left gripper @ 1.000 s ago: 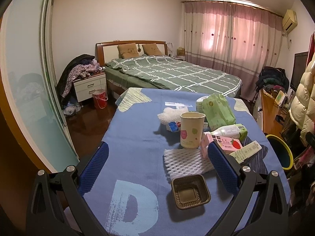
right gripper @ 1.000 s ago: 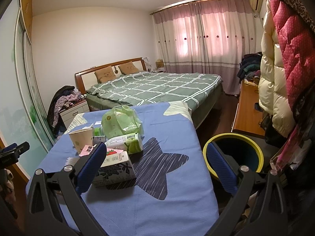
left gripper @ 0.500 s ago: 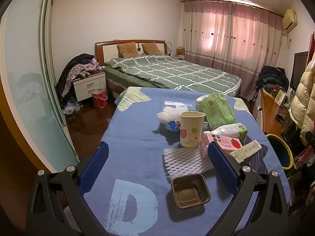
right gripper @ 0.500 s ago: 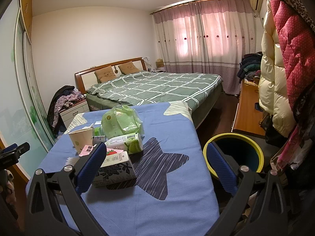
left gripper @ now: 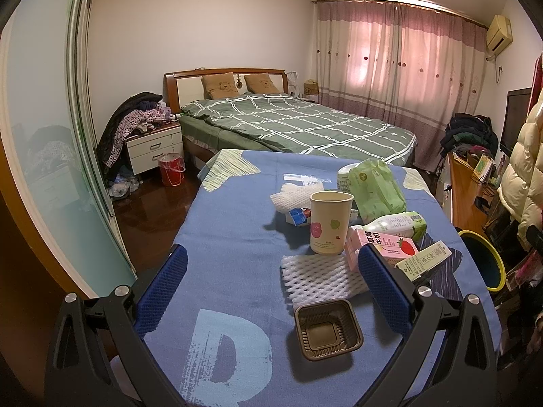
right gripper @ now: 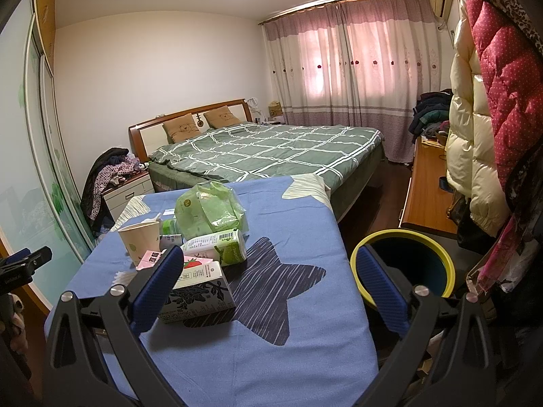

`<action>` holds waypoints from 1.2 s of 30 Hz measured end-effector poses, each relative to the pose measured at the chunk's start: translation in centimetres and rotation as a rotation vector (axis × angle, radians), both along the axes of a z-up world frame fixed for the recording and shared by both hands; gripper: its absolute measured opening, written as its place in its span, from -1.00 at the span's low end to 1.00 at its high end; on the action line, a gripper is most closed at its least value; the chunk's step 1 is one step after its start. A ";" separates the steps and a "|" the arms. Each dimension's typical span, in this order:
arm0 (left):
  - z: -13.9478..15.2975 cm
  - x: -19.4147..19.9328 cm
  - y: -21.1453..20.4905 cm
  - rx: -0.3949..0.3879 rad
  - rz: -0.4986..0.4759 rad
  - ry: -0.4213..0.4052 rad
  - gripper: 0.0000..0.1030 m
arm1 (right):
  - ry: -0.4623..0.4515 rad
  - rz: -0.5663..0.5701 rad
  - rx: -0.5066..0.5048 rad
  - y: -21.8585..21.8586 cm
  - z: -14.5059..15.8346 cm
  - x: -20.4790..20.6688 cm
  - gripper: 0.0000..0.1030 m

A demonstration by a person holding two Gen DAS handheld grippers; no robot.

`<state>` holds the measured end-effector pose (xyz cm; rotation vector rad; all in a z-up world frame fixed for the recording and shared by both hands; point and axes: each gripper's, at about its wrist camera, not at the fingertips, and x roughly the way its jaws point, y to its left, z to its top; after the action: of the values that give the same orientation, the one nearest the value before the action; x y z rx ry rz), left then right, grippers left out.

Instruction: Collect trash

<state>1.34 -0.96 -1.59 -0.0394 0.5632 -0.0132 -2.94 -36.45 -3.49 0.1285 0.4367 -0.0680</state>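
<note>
Trash lies on a table with a blue cloth (left gripper: 230, 271). In the left wrist view there is a brown plastic tray (left gripper: 327, 329), white foam netting (left gripper: 319, 276), a paper cup (left gripper: 330, 222), a pink strawberry milk carton (left gripper: 383, 242), a green bottle (left gripper: 397, 225) and a green bag (left gripper: 375, 188). My left gripper (left gripper: 271, 291) is open and empty above the table's near edge. In the right wrist view a dark patterned carton (right gripper: 200, 300) lies by the left finger. My right gripper (right gripper: 268, 291) is open and empty. A yellow-rimmed bin (right gripper: 404, 264) stands right of the table.
A bed with a green checked cover (left gripper: 288, 125) stands beyond the table. A nightstand (left gripper: 152, 146) piled with clothes and a red bucket (left gripper: 171, 168) are at the left. A wooden desk (right gripper: 427, 190) and hanging coats (right gripper: 482, 118) are at the right.
</note>
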 end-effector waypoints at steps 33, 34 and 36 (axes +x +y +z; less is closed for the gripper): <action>-1.1 7.3 1.0 0.030 0.065 -0.011 0.93 | 0.030 0.043 -0.045 2.0 -0.5 8.0 0.88; -1.2 8.0 1.1 0.029 0.069 -0.008 0.93 | 0.036 0.054 -0.052 2.2 -0.5 9.2 0.88; -1.4 9.6 1.4 0.031 0.080 -0.003 0.93 | 0.051 0.071 -0.072 2.5 -0.6 11.6 0.88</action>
<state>10.90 0.48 -3.01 -0.0318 0.5588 0.0730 8.62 -33.94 -4.10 0.0405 0.4884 -0.0172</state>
